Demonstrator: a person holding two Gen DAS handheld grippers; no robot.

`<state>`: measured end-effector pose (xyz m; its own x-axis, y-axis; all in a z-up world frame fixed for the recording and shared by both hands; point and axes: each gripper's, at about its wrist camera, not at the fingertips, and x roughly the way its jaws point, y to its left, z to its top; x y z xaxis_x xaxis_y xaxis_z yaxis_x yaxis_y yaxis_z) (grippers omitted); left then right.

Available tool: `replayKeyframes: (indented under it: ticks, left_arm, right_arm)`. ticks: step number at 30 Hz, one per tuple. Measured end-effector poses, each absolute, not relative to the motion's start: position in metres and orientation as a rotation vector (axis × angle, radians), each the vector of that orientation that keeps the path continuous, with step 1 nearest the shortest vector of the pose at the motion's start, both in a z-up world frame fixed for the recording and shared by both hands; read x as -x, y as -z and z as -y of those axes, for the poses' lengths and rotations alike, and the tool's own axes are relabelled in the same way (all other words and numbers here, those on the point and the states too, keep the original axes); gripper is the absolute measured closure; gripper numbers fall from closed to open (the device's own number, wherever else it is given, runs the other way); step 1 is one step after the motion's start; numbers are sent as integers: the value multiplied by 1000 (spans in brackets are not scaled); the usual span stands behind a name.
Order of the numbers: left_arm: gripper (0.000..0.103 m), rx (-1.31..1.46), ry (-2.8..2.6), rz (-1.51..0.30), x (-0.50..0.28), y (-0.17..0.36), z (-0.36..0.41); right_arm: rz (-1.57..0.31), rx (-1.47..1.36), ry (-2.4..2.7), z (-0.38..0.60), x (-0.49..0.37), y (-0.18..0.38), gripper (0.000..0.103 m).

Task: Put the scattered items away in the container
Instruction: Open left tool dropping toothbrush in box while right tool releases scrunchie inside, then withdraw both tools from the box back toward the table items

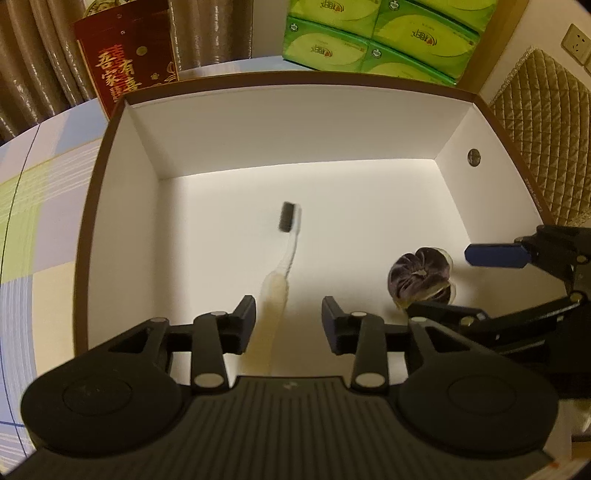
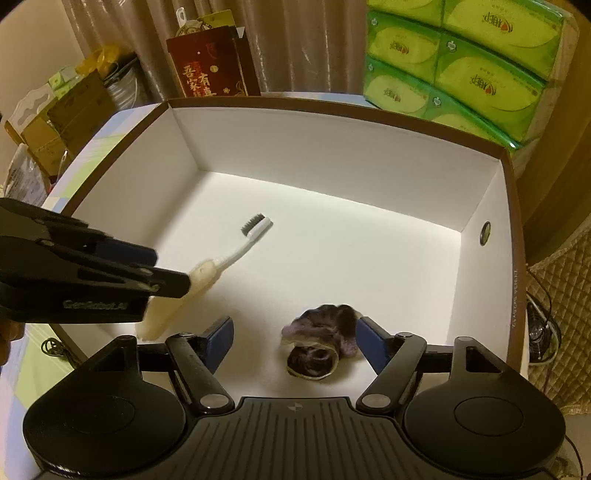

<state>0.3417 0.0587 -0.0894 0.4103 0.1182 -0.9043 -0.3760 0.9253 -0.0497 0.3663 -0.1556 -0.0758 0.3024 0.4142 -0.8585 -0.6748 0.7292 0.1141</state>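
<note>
Pale checked cloth (image 1: pixel 40 206) covers the table under a large white cardboard box with a brown rim (image 1: pixel 295 147), with green tissue packs (image 1: pixel 376 33) and a dark red gift bag (image 1: pixel 125 55) behind it. Inside the box lie a clear-necked toothbrush with a cream handle and dark bristles (image 1: pixel 284 254) and a crumpled purple hair scrunchie (image 2: pixel 325 339). Over the box, the left gripper (image 1: pixel 288 317) is spread wide, the blurred toothbrush handle between its fingers, apparently untouched. The right gripper (image 2: pixel 295 339) is also released, its right finger (image 2: pixel 373 343) just beside the scrunchie.
</note>
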Motion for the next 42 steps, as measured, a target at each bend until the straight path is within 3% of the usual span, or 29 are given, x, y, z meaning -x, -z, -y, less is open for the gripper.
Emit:
replayKeyframes:
  ticks: [2,4,15,22,42]
  left_arm:
    - [51,254,-318,-1105,-339,88,-58]
    - [45,245,-322,-1101,-336,86,-56]
    - [31,232,-341,-1086,-323,73,-47]
    - [11,205,-384,-1041,-310,53,-42]
    - [6,191,-450,-940,-243,10,-13]
  right_arm:
    - [-1032,303,-722,156,-366,76,29]
    - [-1035,312,-706,156,-364,76,28]
    - [-998,325,-676,163,-357,67,18]
    - [-938,319,-664,169,-348,52,11]
    - [-802,271,-649,195,-310,7,7]
